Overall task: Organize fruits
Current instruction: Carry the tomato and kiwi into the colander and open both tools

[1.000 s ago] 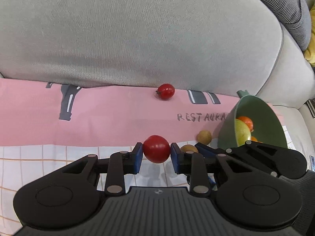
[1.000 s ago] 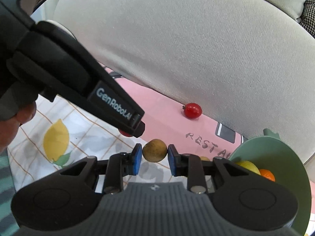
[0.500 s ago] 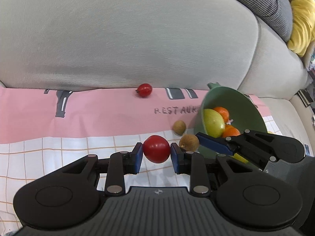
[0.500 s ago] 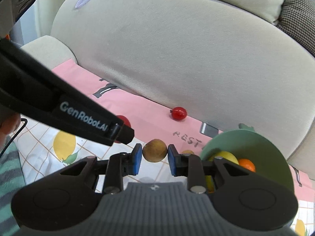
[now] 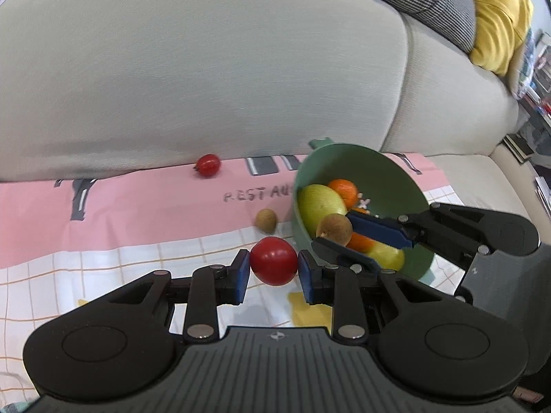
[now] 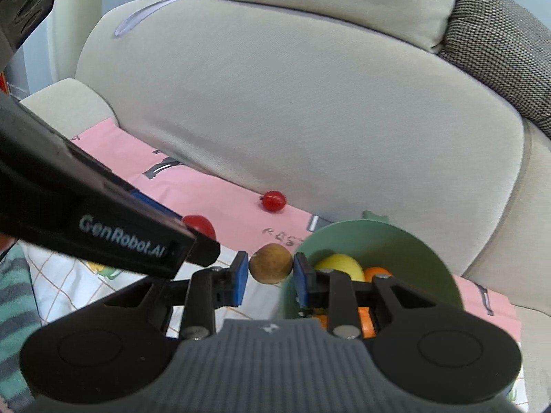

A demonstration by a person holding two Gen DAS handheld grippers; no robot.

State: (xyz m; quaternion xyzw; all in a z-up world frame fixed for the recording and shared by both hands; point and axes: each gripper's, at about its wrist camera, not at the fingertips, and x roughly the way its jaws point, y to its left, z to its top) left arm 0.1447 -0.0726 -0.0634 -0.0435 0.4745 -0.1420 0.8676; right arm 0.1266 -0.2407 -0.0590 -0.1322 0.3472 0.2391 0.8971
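Beige woven sofa back (image 5: 206,79), pink printed cloth (image 5: 144,213) on the seat. Your left tongs (image 5: 273,265) are clamped on a glossy round red tomato (image 5: 273,260); right tongs (image 6: 270,268) clamped on a matte brown round fruit (image 6: 270,263), both beside the smooth green bowl (image 5: 389,179).

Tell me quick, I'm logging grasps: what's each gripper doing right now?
Left gripper: shut on the red tomato.
Right gripper: shut on the small brown fruit, beside the green bowl.
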